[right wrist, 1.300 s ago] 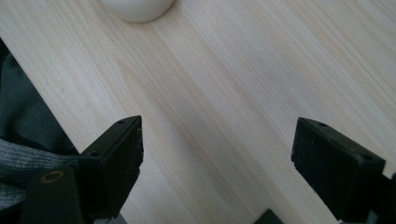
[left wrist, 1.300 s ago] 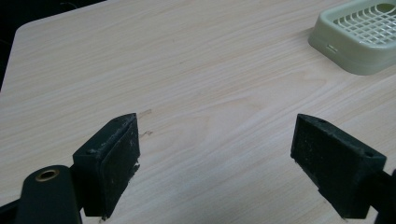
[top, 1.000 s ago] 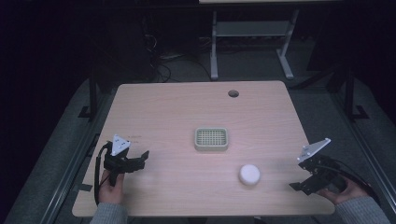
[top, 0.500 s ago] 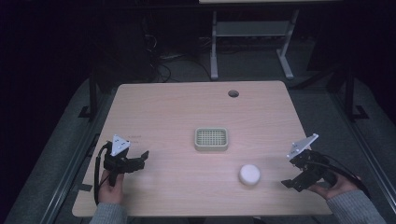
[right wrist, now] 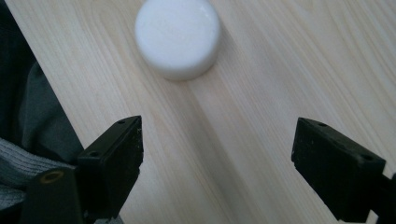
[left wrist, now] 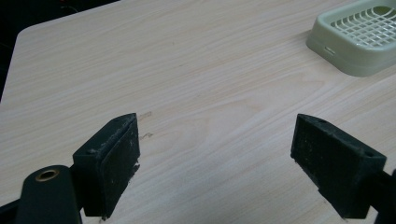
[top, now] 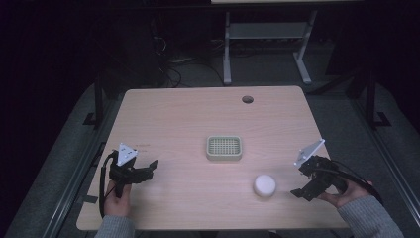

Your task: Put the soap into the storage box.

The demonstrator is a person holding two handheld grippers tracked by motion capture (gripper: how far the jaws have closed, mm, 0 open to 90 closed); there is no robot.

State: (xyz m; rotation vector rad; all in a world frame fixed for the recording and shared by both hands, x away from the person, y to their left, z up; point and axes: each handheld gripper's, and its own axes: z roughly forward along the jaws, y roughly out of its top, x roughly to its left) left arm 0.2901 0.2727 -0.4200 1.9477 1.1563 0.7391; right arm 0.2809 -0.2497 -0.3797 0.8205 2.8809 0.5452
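Note:
A round white puck lies on the wooden table near its front right. My right gripper is just to its right, open, jaws wide apart and aimed at the white puck with bare wood between them. A pale green slotted tray sits at the table's middle. My left gripper rests at the front left, open and holding nothing; the green tray appears at the upper right of the left gripper view.
A round cable hole is in the table's far edge. Beyond the table stand white metal frame legs and loose cables on a dark floor. A grey sleeve lies by the table's front edge.
My right gripper has moved left over the table toward the white puck and turned to point at it. The left gripper has stayed still.

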